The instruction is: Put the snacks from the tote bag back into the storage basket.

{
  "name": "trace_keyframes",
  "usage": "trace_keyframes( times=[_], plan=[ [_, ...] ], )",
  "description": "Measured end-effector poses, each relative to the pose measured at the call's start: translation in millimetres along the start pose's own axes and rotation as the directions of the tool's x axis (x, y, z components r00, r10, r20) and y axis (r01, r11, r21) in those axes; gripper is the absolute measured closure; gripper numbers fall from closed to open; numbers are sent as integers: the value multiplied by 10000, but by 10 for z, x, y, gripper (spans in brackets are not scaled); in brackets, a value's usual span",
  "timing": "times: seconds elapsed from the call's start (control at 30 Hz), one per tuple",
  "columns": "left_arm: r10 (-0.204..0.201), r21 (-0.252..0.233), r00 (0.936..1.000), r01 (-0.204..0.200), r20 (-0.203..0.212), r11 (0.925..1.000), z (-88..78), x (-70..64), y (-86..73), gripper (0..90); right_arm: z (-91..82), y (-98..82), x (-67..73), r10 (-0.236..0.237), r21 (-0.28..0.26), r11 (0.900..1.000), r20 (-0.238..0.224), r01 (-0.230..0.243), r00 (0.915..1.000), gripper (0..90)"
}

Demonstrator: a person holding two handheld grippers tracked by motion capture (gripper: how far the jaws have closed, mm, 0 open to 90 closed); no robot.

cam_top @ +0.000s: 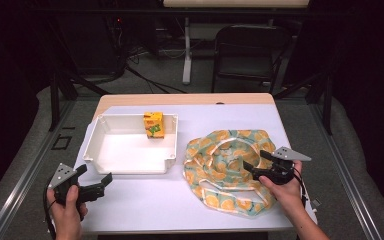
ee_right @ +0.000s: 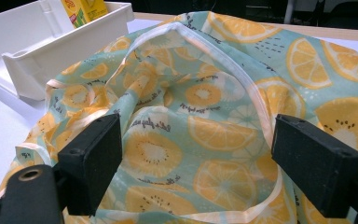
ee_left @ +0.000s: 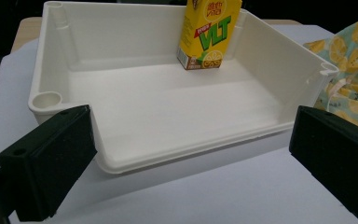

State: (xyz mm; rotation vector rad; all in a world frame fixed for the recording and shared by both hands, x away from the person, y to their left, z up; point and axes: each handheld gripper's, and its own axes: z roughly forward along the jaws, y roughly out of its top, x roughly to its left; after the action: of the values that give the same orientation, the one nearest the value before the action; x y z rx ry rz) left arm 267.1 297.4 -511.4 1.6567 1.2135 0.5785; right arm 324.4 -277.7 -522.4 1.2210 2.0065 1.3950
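Observation:
A white plastic bin (cam_top: 95, 140) (ee_left: 51, 56) sits at the table's left with a yellow juice carton (cam_top: 154, 124) (ee_left: 209, 32) standing upright at its far right corner. A crumpled fruit-print bag (cam_top: 220, 165) (ee_right: 205, 121) with cream straps lies to the right of the bin. My left gripper (cam_top: 94, 176) (ee_left: 191, 163) hovers open just in front of the bin's near left corner, holding nothing. Over the bag's right side my right gripper (cam_top: 256, 160) (ee_right: 196, 163) is open, its jaws standing wide on either side of a fold of the fabric.
A white sheet (cam_top: 145, 205) covers the wooden table (cam_top: 180, 99). A black chair (cam_top: 247, 50) and a white desk leg (cam_top: 187, 50) stand on the floor beyond the far edge. Black frame legs (cam_top: 55, 95) flank the table.

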Motion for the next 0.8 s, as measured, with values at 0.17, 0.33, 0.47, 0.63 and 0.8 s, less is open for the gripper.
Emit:
trace_keyframes(
  times=[0.17,0.33,0.47,0.63,0.8],
  plan=[
    [1,94,10000,0,-23,10000,16,-9,-7,4,4,-1,5,3,4,10000,-24,-3,10000,158],
    [3,204,10000,-3,-21,9998,45,-20,-32,4,1,1,-3,-72,85,9999,15,72,10000,156],
    [55,348,10000,-56,16,9994,81,-52,-53,6,3,3,1,-85,79,9999,2,85,10000,156],
    [173,433,9999,-173,1,9989,106,-75,-58,6,3,3,3,-100,77,9999,-20,100,9999,155],
    [106,415,9999,-104,-39,9991,106,-71,-61,7,7,1,2,-95,103,9999,-9,95,10000,154]
  ],
)
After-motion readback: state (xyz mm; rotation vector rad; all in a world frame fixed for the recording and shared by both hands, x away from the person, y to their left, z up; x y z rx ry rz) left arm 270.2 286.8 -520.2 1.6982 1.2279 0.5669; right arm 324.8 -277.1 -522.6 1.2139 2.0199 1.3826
